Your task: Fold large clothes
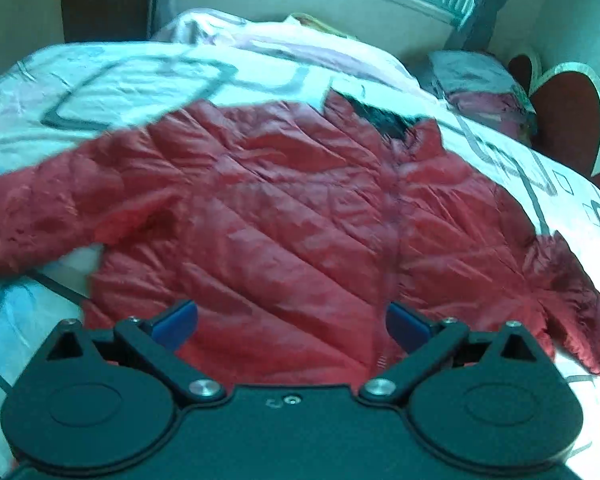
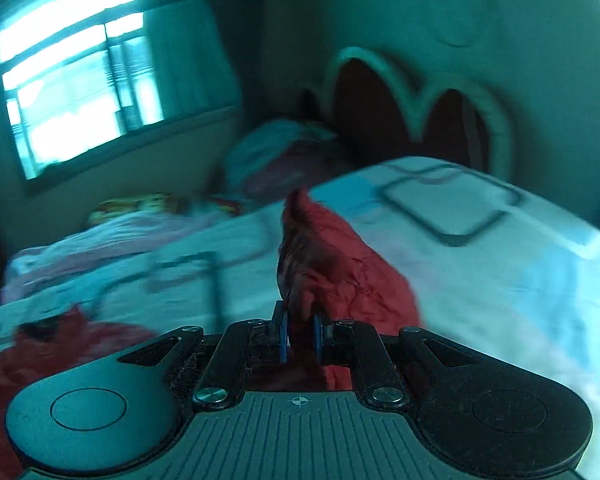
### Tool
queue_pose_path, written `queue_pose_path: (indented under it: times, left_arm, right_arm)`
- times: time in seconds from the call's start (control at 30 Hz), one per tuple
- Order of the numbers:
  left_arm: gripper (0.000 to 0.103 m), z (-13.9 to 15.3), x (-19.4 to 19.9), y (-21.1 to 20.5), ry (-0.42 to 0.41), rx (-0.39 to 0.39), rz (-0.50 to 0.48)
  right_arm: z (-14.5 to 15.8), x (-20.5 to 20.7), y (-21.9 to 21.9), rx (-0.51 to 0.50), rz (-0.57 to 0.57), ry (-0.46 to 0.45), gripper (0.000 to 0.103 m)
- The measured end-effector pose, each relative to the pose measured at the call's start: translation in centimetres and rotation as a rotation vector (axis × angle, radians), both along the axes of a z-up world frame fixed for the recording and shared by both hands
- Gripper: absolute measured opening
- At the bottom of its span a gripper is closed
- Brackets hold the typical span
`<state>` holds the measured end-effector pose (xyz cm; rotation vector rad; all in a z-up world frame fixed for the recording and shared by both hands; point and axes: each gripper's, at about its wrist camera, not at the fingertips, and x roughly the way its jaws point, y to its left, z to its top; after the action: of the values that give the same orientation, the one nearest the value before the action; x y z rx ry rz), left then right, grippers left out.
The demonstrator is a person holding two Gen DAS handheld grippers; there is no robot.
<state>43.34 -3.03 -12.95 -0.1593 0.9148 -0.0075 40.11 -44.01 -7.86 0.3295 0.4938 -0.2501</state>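
A red quilted puffer jacket lies spread on the bed, front up, collar toward the far right, one sleeve reaching left and the other right. My left gripper hovers over the jacket's hem, its blue pads wide apart and nothing between them. In the right wrist view, my right gripper is shut on a bunched piece of the jacket's red fabric, which rises lifted above the bedspread in front of the fingers. More of the jacket shows at the lower left. That view is motion-blurred.
The bedspread is white with grey square patterns. A pinkish blanket and a pillow lie toward the heart-shaped headboard. A window sits in the wall beyond the bed.
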Motion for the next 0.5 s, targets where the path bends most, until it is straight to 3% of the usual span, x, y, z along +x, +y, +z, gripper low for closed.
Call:
queue_pose_path:
  times: [0.27,0.5]
  left_arm:
    - [0.101,1.0,0.5,5.9,-0.044,0.011,0.034]
    - [0.099,0.1,2.6,8.2,-0.007,0.037,0.067]
  right_arm:
    - [-1.8,5.3,16.8,0.032,0.302,0.065,0.012]
    - [-6.0,6.7,24.0,0.034,0.445,0.220,0.012]
